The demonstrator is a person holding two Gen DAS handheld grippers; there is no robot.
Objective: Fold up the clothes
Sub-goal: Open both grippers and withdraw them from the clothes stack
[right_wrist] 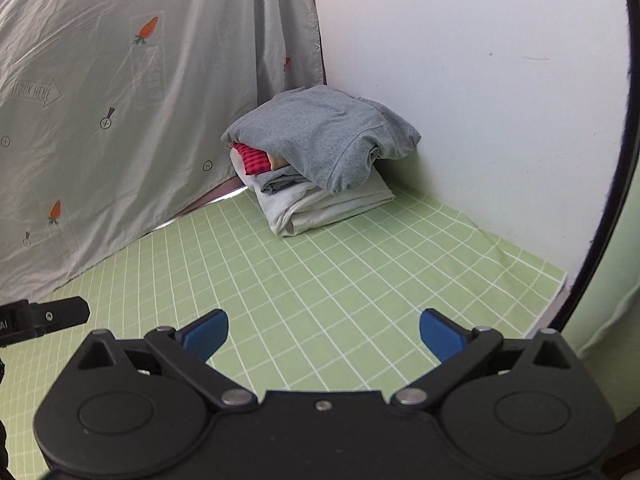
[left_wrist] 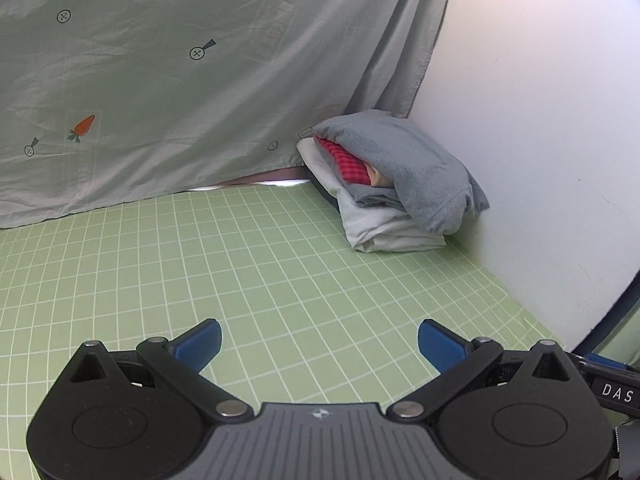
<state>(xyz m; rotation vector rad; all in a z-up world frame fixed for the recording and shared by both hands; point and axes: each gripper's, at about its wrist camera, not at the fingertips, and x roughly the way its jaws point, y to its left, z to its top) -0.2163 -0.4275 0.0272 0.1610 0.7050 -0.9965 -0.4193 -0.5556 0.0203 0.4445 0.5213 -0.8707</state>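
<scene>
The left wrist view looks forward and slightly down from low over the green white-gridded cloth surface [left_wrist: 280,272], along its own black gripper with blue fingertip pads [left_wrist: 319,344], whose jaws stand wide apart in the foreground. It faces the far right corner, where a stack of folded clothes topped by a grey garment [left_wrist: 396,176] sits near the white wall [left_wrist: 520,120].

The right wrist view sits similarly low over the cloth, behind its own black blue-padded gripper [right_wrist: 323,334], and faces the same corner from a closer position.

Both views share the stack [right_wrist: 324,148], the hanging grey carrot-print sheet [left_wrist: 160,80] [right_wrist: 100,120] and the wall.
</scene>
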